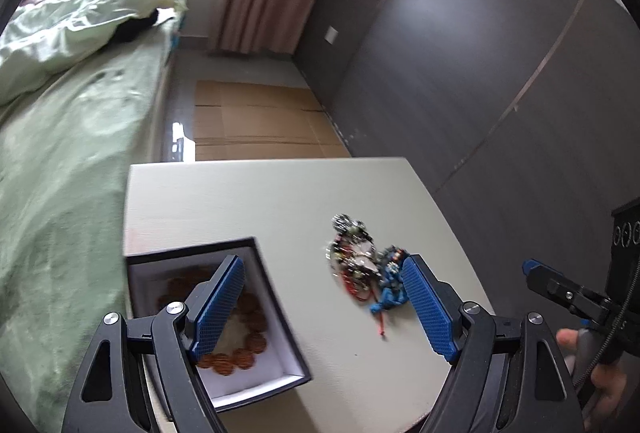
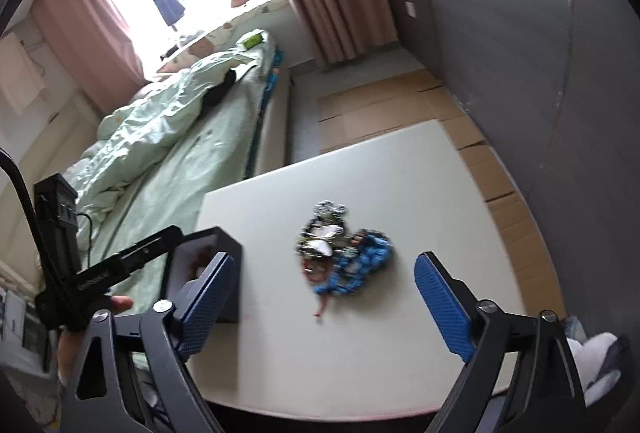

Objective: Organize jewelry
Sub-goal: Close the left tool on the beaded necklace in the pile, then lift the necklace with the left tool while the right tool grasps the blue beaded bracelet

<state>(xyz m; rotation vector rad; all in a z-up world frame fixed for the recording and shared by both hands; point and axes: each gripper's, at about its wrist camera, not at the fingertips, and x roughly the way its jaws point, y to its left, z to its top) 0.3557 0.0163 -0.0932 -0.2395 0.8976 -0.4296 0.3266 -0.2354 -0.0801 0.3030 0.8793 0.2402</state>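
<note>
A tangled pile of jewelry (image 1: pixel 362 261) with blue beads, silver pieces and red cord lies on the white table (image 1: pixel 240 201). It also shows in the right wrist view (image 2: pixel 342 257). A black box (image 1: pixel 280 313) with a white lining holds a brown bead bracelet (image 1: pixel 248 349). My left gripper (image 1: pixel 324 271) is open and empty, hovering above the table between the box and the pile. My right gripper (image 2: pixel 324 267) is open and empty, above the table just short of the pile. The box corner (image 2: pixel 228 245) shows at its left finger.
A bed with green bedding (image 1: pixel 60 153) runs along the table's left side. Flattened cardboard (image 1: pixel 260 121) lies on the floor beyond the table. A dark grey wall (image 1: pixel 500 73) stands to the right. The table's far and right edges are near the pile.
</note>
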